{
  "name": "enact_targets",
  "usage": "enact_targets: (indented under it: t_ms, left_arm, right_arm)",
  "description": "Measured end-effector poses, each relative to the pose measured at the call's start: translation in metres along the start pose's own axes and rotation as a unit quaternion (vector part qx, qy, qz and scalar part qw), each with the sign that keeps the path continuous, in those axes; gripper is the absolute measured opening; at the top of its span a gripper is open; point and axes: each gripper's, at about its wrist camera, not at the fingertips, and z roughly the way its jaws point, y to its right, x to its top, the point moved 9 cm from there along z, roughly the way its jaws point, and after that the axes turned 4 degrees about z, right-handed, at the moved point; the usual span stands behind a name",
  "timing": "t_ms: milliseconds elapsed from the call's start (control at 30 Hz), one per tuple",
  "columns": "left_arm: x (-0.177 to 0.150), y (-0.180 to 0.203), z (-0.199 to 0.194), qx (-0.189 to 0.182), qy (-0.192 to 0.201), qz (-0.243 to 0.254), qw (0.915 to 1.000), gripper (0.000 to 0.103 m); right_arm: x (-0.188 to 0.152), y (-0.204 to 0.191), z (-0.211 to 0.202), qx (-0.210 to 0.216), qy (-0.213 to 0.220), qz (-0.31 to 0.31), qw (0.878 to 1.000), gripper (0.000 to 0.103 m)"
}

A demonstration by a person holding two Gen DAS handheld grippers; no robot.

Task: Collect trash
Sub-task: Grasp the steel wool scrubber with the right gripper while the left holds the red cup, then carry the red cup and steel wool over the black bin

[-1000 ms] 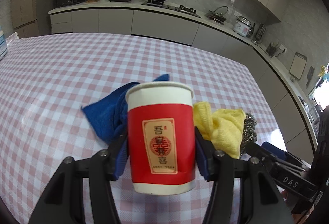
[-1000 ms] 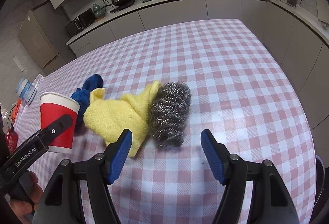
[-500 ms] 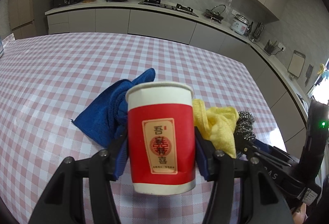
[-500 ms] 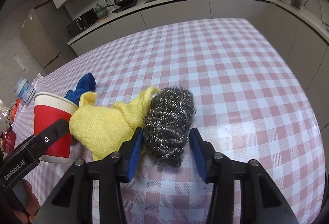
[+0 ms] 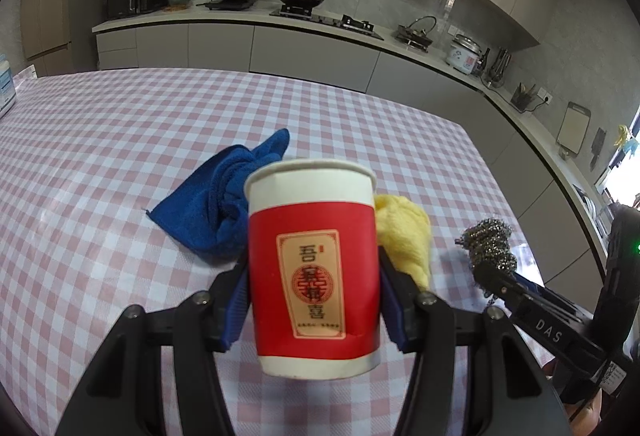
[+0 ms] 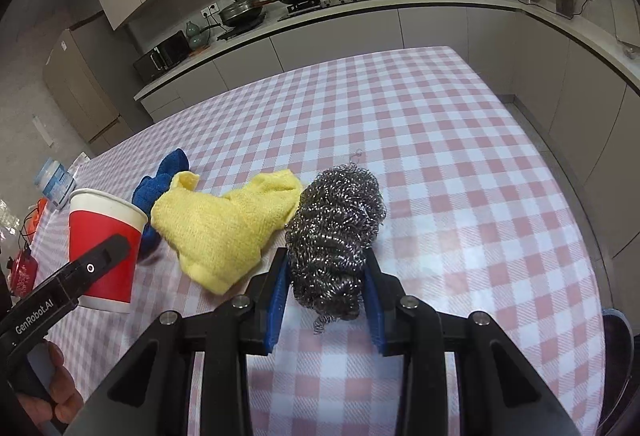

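Note:
A red and white paper cup [image 5: 312, 204] stands upright between the blue pads of my left gripper [image 5: 314, 276], which is shut on it; the cup [image 6: 104, 236] is low over the checked table. A steel wool scourer [image 6: 336, 236] sits between the pads of my right gripper [image 6: 325, 268]. Its jaws are closing and the pads press the scourer's sides. A crumpled yellow cloth [image 6: 224, 228] lies just left of the scourer. A blue cloth [image 5: 216, 208] lies behind the cup. In the left wrist view the scourer [image 5: 488, 240] shows apart from the yellow cloth [image 5: 404, 232].
The pink checked table [image 6: 460, 176] ends at the right and far edges, with grey kitchen cabinets [image 6: 440, 28] beyond. A plastic container [image 6: 54, 182] and a small red object [image 6: 24, 268] sit at the table's left end. A hand [image 6: 52, 392] holds the left gripper.
My right gripper's jaws have gone from wide open to pressing on the scourer, which now sits a little apart from the yellow cloth. The left gripper has drawn back with the cup still held.

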Motion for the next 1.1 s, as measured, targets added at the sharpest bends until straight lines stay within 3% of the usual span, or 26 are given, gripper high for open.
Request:
enact_targets:
  t_ms: [567, 1100]
  left_arm:
    - [-0.048, 0.063, -0.029, 0.006, -0.014, 0.004, 0.9999, 0.057]
    - [-0.085, 0.154, -0.049, -0.017, -0.021, 0.037, 0.9989, 0.057]
  right_arm:
    - [-0.042, 0.035, -0.075, 0.025, -0.007, -0.026, 0.999, 0.037]
    - [-0.076, 0.108, -0.152, 0.031, -0.003, -0.009, 0.999, 0.037]
